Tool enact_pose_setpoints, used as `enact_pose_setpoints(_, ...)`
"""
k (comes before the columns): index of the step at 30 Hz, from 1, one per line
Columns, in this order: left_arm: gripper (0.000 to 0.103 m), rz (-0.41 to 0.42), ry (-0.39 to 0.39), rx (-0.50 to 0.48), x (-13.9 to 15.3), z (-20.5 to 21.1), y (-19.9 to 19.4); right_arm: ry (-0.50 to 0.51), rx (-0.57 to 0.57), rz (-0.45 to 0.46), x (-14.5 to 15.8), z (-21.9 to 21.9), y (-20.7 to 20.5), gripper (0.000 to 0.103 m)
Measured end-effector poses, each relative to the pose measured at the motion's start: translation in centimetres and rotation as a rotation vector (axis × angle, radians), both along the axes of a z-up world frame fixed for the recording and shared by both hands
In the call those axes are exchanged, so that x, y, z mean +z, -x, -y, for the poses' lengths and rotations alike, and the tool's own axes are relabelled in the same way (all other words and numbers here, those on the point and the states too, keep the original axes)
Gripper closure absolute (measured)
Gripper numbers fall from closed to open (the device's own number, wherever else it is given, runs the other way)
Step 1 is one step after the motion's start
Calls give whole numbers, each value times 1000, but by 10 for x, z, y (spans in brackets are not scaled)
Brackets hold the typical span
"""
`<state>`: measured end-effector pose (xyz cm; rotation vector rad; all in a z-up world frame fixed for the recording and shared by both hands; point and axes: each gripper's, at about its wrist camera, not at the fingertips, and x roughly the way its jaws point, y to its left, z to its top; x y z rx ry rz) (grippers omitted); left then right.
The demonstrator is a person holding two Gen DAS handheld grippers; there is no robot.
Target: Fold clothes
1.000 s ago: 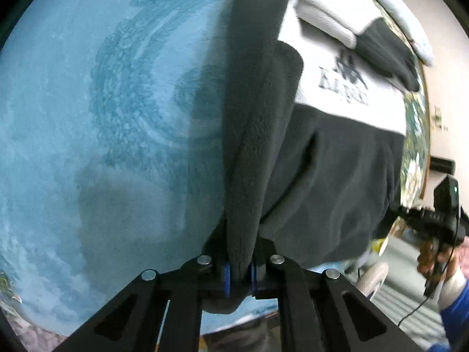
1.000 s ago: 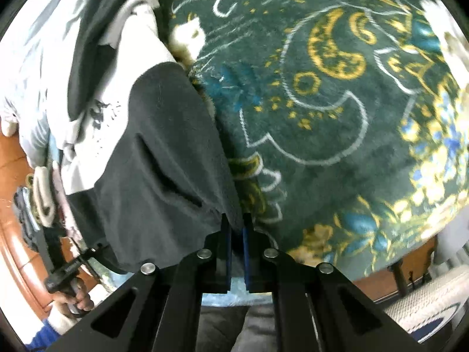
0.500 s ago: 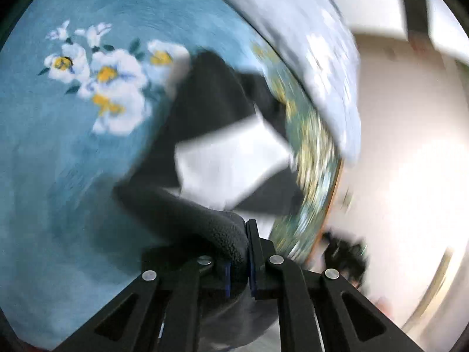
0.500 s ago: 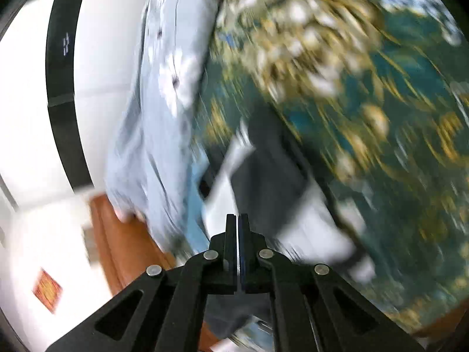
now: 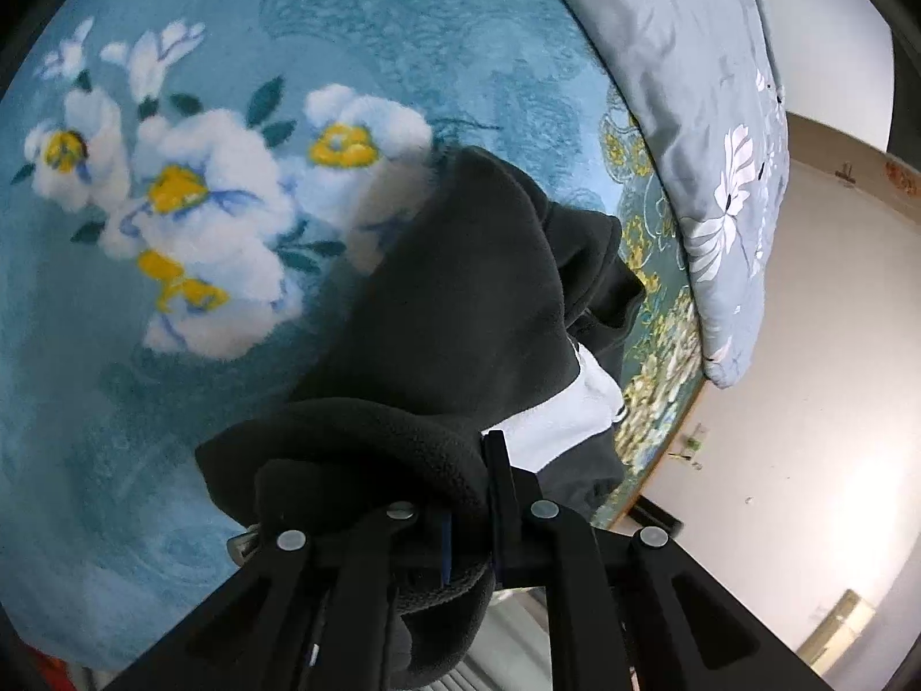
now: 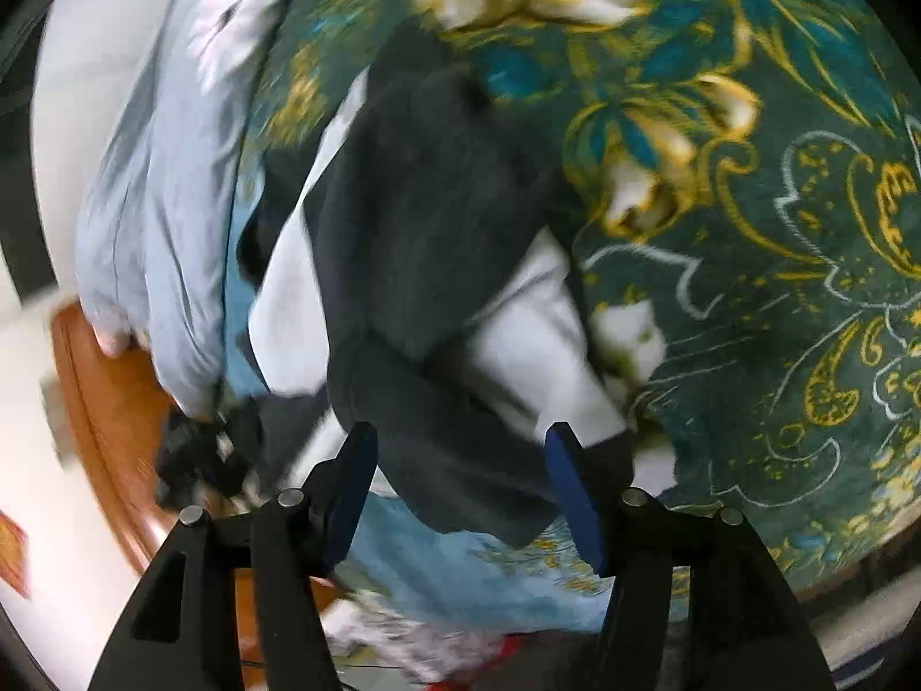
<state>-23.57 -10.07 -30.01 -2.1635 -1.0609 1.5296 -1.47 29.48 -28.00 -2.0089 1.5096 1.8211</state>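
blanket (image 5: 115, 374) lies bare beside the fleece (image 5: 460, 299); quilt (image 5: 691, 86) bounds the far side.

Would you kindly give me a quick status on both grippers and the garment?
Left gripper shut on black-and-white fleece. Right gripper open, fleece lying between its fingers. Fleece bunched on blanket. Grey quilt alongside, not obstructing.

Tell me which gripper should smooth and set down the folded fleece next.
Left, probably. The left gripper is shut on the black and white fleece top, so it controls the fold. The right gripper is open, holding nothing above the garment.
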Motion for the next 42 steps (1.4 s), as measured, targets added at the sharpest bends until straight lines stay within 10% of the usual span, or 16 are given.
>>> enact_pose_setpoints(2, 87, -19, 1, -26, 4, 2, -2, -78, 131, -45, 9, 24, 12, 41)
enact_pose_setpoints(6, 46, -58, 4, -78, 13, 6, -6, -276, 497, -139, 21, 77, 38, 41)
enact_pose_setpoints(12, 41, -115, 10, -157, 27, 12, -12, -390, 774, -181, 9, 115, 33, 41)
enact_pose_setpoints(14, 41, -120, 32, -214, 27, 6, -15, -387, 773, -157, 3, 115, 30, 43)
enact_pose_setpoints(17, 43, -123, 65, -296, 27, -1, -21, -391, 747, -121, -4, 112, 33, 95)
enact_pose_setpoints(19, 81, -84, 95, -332, 25, -1, -27, -335, 664, -124, 0, 99, 35, 97)
enact_pose_setpoints(21, 88, -48, 102, -317, 27, 4, -31, -244, 550, -153, 9, 77, 38, 98)
enact_pose_setpoints(27, 91, -31, -115, 93, 48, 51, 8, -125, 8, -263, 33, -46, 61, 98)
enact_pose_setpoints(34, 85, 110, -178, 497, -12, 67, 52, -186, -92, -59, -29, -80, 102, 94)
enact_pose_setpoints(37, 60, 9, -84, 356, 4, 54, 60, -219, -74, -54, -26, -80, 106, 88)
enact_pose_setpoints(42, 55, -280, 205, -142, 46, 2, 59, -382, 60, -112, -2, -62, 128, 68)
